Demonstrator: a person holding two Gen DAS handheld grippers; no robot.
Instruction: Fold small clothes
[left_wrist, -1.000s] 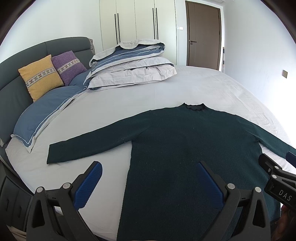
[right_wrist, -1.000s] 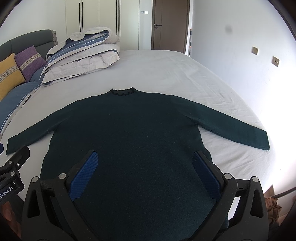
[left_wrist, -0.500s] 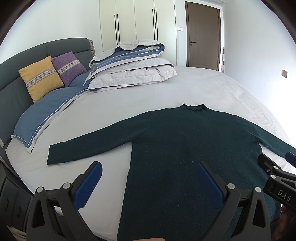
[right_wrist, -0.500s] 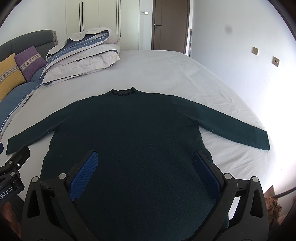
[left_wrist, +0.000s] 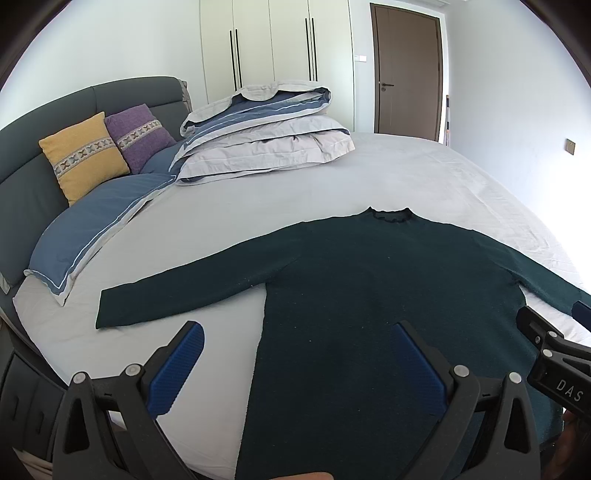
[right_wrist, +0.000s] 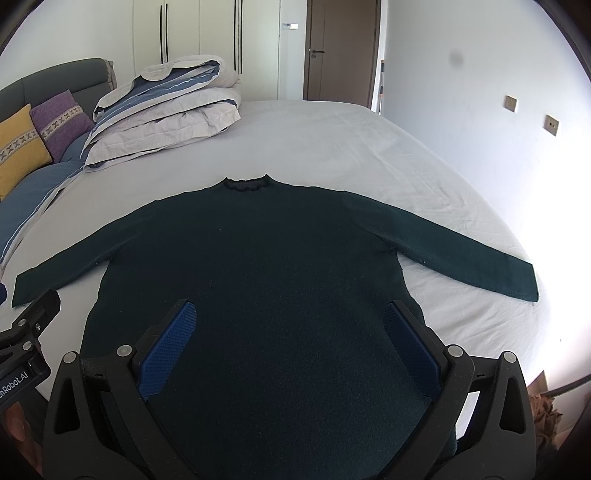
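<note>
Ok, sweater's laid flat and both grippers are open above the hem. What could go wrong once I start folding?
Two risks. The dark green sweater is thick knit, so the right gripper or left gripper may pinch the white sheet along with it. Also, the hem seems to lie close to the near bed edge; dragging could pull it off. The right sleeve reaches far out, so folding it may bunch it.
</note>
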